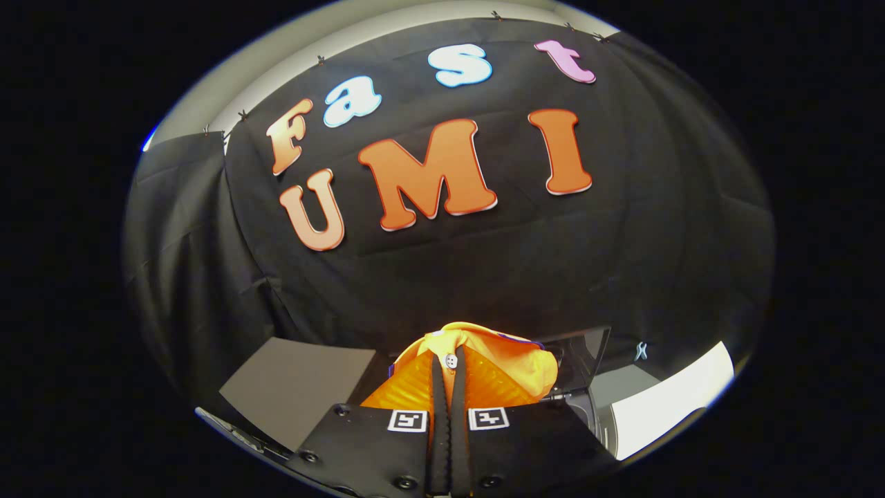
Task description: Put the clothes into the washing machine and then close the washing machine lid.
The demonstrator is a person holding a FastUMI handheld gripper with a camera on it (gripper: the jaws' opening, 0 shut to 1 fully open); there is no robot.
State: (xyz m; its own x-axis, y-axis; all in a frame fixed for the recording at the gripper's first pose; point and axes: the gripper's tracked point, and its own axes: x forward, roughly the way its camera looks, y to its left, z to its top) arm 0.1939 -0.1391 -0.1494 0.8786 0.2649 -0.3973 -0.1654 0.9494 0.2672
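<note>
The hand-held gripper (449, 370) has its two fingers drawn close together, clamped on an orange garment (508, 370); a thin strip of the cloth shows in the narrow gap between them. A small white button (451, 360) sits on the fabric right at the fingertips. The garment bunches up just ahead of the fingers and spills to both sides of them, held up off whatever lies below. Just beyond it on the right stands the washing machine's dark lid (584, 353), raised open, with part of the washing machine (626, 401) body, pale grey and white, showing beside it. To the left of the garment lies a flat grey panel (297, 387). Farthest off hangs the black cloth wall (622, 242) of the booth.
</note>
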